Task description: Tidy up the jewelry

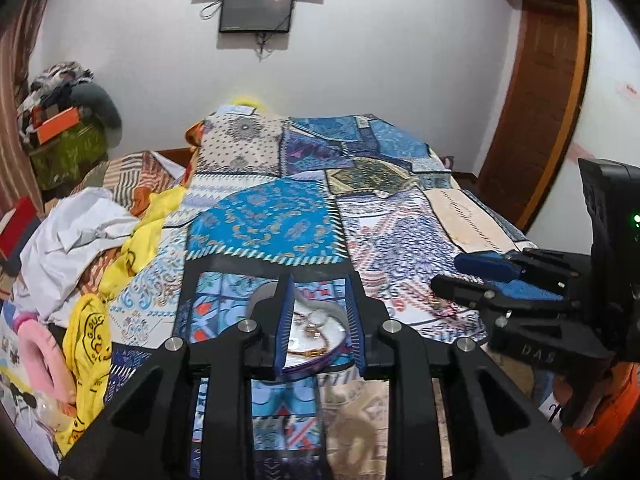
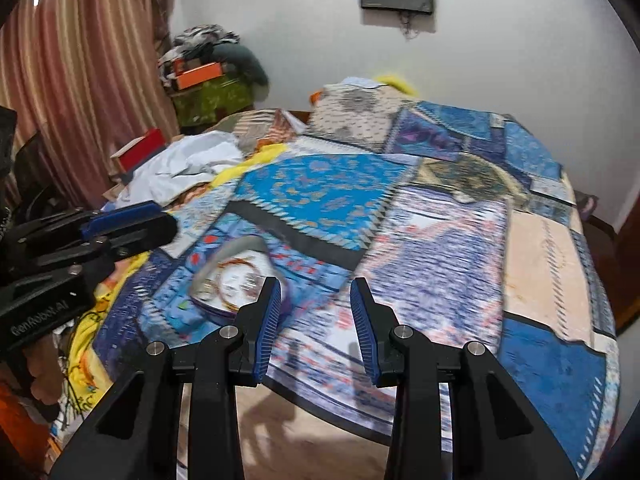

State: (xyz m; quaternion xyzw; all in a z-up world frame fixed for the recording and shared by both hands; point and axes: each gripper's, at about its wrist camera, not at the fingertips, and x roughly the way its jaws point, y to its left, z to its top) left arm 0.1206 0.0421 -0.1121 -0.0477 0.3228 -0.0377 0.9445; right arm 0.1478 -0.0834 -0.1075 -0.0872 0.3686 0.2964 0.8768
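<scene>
A round open jewelry case (image 1: pixel 316 336) with a purple rim and white lining lies on the patchwork bedspread, with gold bangles and a chain inside. My left gripper (image 1: pixel 318 300) is open right over it, fingers either side of the case. In the right wrist view the case (image 2: pixel 236 276) lies left of my right gripper (image 2: pixel 316 292), which is open and empty above the bedspread. The right gripper (image 1: pixel 460 276) shows at the right of the left view, with a small jewelry piece (image 1: pixel 442 306) on the cloth below it. The left gripper (image 2: pixel 140 220) shows at the left of the right view.
The blue patchwork bedspread (image 1: pixel 264 220) covers the bed. White cloth (image 1: pixel 76 236), yellow cloth (image 1: pixel 88 332) and a pink band (image 1: pixel 36 352) lie piled at the left. A red box (image 2: pixel 140 148), stacked clutter (image 2: pixel 208 80), curtain, wall screen (image 1: pixel 256 8) and wooden door (image 1: pixel 540 100) surround it.
</scene>
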